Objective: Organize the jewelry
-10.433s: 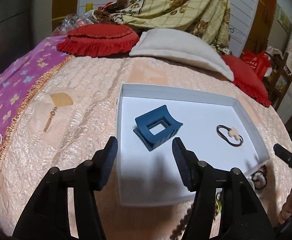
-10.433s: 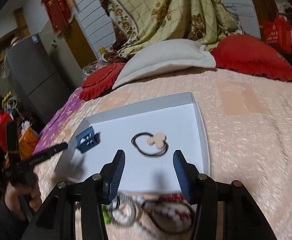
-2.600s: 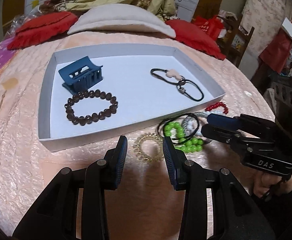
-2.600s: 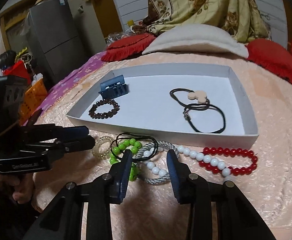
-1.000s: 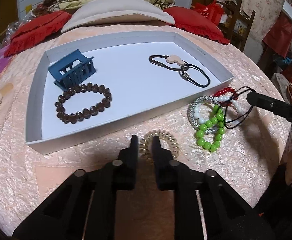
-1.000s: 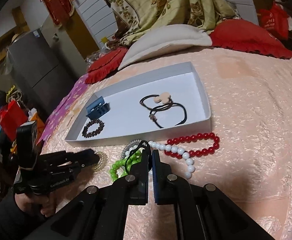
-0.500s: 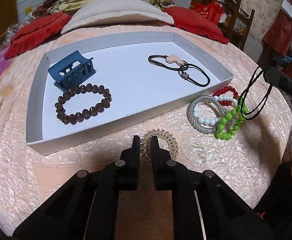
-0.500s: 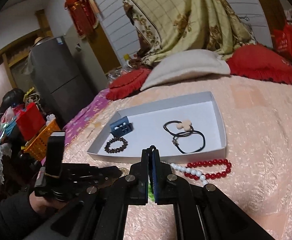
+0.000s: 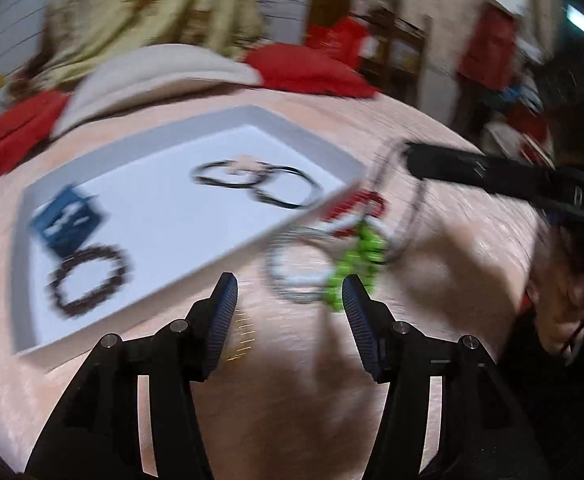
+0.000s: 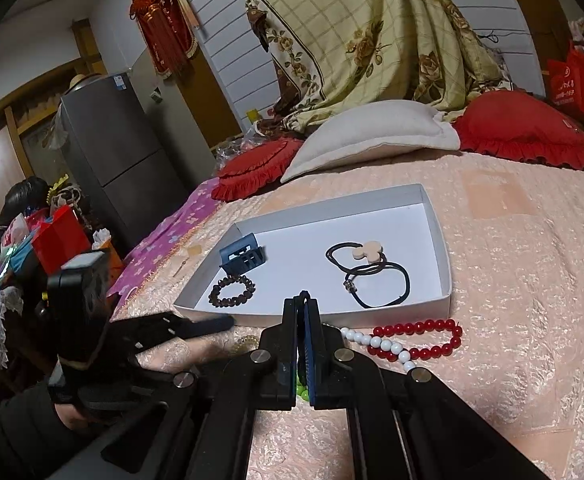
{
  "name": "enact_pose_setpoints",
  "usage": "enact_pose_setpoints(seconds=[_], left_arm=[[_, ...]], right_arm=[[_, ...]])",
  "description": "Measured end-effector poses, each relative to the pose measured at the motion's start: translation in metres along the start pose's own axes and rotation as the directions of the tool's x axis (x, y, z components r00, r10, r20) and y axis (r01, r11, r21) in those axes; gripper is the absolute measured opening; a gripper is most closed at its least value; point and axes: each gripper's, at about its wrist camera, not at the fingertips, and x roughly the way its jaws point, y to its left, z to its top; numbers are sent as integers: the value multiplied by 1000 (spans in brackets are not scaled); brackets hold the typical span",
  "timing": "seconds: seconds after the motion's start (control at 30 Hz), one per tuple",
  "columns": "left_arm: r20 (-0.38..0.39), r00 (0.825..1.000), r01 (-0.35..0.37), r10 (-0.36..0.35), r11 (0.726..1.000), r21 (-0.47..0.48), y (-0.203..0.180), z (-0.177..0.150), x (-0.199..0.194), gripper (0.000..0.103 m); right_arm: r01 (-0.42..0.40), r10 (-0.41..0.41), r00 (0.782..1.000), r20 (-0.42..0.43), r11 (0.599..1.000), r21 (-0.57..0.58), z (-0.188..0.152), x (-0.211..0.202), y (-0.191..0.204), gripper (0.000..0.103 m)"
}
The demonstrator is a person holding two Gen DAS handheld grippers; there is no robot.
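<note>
White cardboard tray [image 10: 443,276] noted on a peach quilted bed [image 10: 531,320], shallow grey walls, pale floor. Inside the tray, at its left end: blue claw hair clip [image 10: 243,258], standing on its teeth. Just in front of the clip: dark brown bead bracelet [image 10: 231,291], lying flat as a closed ring. Toward the tray's right half: two black elastic hair ties [image 10: 375,276], overlapping, one bearing a pale wooden charm, the other a small metal clasp.

Outside the tray, against its front wall: red and white bead strand [image 10: 415,340], lying in a loose loop on the bed. Beside it in the left wrist view, heavily blurred: grey woven bangle [image 9: 288,268] and green bead bracelet [image 9: 355,264], the green beads hanging from a black cord [image 9: 415,204].

Right tool [image 10: 303,308] clenched, pads pressed together on the black cord at their tip, the cord looping down from the tool in the left wrist view. Left tool [image 9: 290,300] released, fingers wide apart, nothing between them, positioned over the bed just in front of the tray. Gold coil hair tie [image 9: 240,332] glimpsed beside the left finger, smeared by motion blur.
</note>
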Motion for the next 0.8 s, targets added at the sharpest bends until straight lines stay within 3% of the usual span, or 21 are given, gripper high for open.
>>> enact_pose_setpoints(seconds=[0.2,0.47,0.57,0.63,0.8], left_arm=[[-10,998,62,-62,998,27,-13,9,15,54],[-24,998,62,-61,997,40,-22,15,25,53],[-31,997,66,-65,996,57,-25,15,28,45],[-43,997,67,-65,996,58,-25,14,30,31],[-60,996,62,-59,996,61,-24,10,31,29]], right_arm=[[-16,16,1000,9,1000,-7,-1,-3,0,3],[-38,38,999,26,999,-7,0,-9,-1,3],[-42,42,999,29,999,-7,1,-10,-1,3],[-43,43,999,28,999,-6,1,-9,-1,3],[-32,33,999,38,999,-4,1,-11,-2,3]])
